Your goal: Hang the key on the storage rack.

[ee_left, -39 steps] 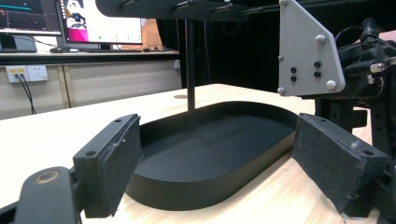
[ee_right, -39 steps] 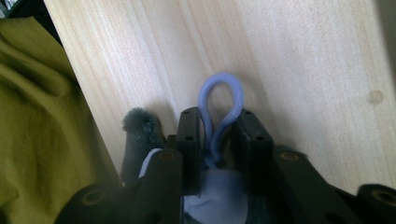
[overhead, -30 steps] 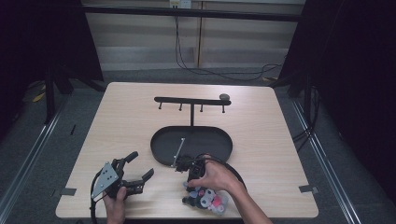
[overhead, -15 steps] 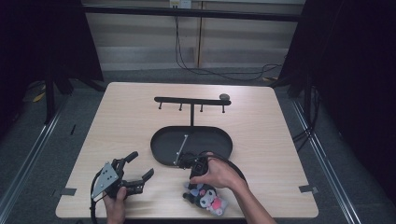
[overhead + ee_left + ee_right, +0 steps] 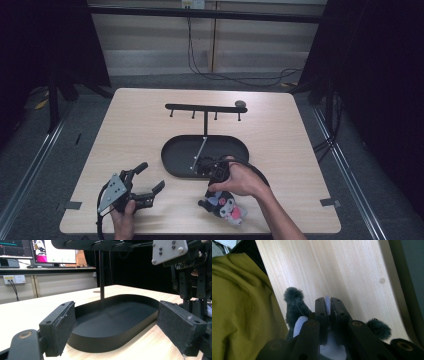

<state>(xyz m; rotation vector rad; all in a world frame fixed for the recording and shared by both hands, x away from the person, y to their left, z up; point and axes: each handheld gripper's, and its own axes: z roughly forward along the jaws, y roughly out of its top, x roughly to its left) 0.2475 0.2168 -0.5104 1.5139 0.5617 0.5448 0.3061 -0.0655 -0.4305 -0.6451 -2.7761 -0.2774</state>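
The right tool (image 5: 216,196) is clamped on the small plush toy, dark grey with a white face and a pink patch (image 5: 226,207), its jaws pinching a thin pale fold of the toy (image 5: 327,302) between the pads. Compared with the frames a second earlier, the hand and tool are seen slightly higher and closer to the black oval metal tray (image 5: 172,160), and the toy has been drawn along beneath the tool. This is judged as the start of a lift: the grip appears secured, and the toy is likely bound for the black T-shaped hanger rack with small hooks (image 5: 205,108) that stands beyond the tool, rising from the tray.

The left tool (image 5: 142,186) is held with its jaws wide apart and nothing between them, to the left of the right tool, facing the tray (image 5: 112,322).

Whether the toy has fully left the pale wooden surface (image 5: 280,140) cannot be told; its lower part seems to rest there. A hanging loop on the toy cannot be made out, since the hand covers the toy's top. In the right gripper view an olive-yellow garment (image 5: 239,305) blocks the left side, and only two fuzzy ear tips (image 5: 293,295) are clear.
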